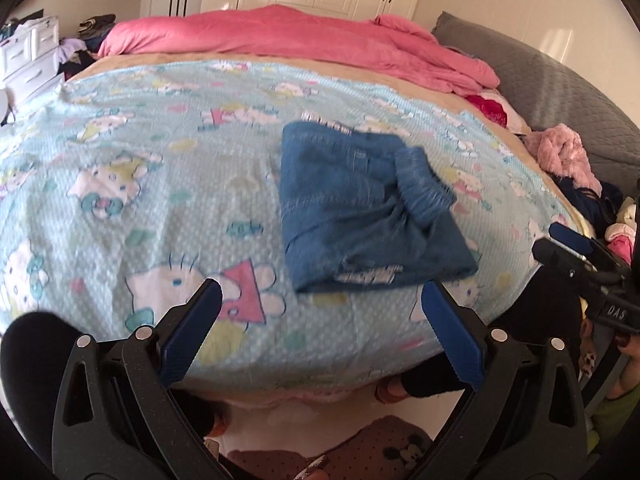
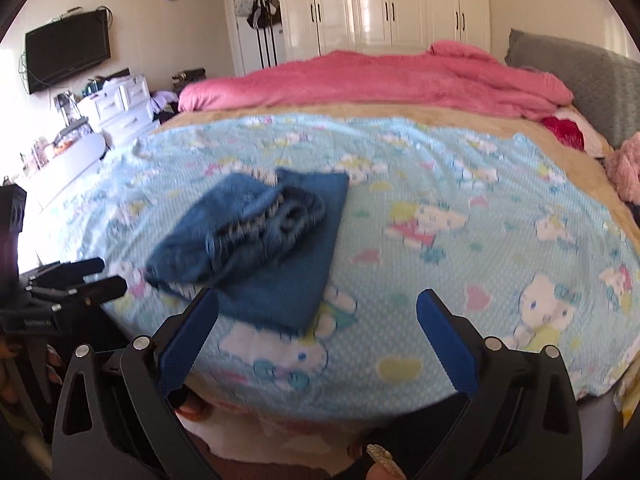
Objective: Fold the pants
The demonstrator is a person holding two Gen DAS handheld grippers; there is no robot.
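Blue denim pants [image 1: 360, 208] lie folded into a compact bundle on the light blue cartoon-print sheet [image 1: 140, 184], the elastic waistband bunched on top. They also show in the right wrist view [image 2: 264, 240]. My left gripper [image 1: 320, 292] is open and empty, held back near the bed's front edge, just short of the pants. My right gripper [image 2: 318, 302] is open and empty, also at the front edge, to the right of the pants. The right gripper shows at the right edge of the left wrist view [image 1: 560, 240]; the left gripper shows at the left edge of the right wrist view [image 2: 100, 276].
A pink duvet [image 1: 288, 40] is heaped along the far side of the bed. A grey headboard [image 1: 560, 92] and loose pink clothes [image 1: 560, 152] are at the right. White drawers [image 2: 120, 108], a wall television [image 2: 68, 52] and wardrobes [image 2: 392, 4] stand beyond the bed.
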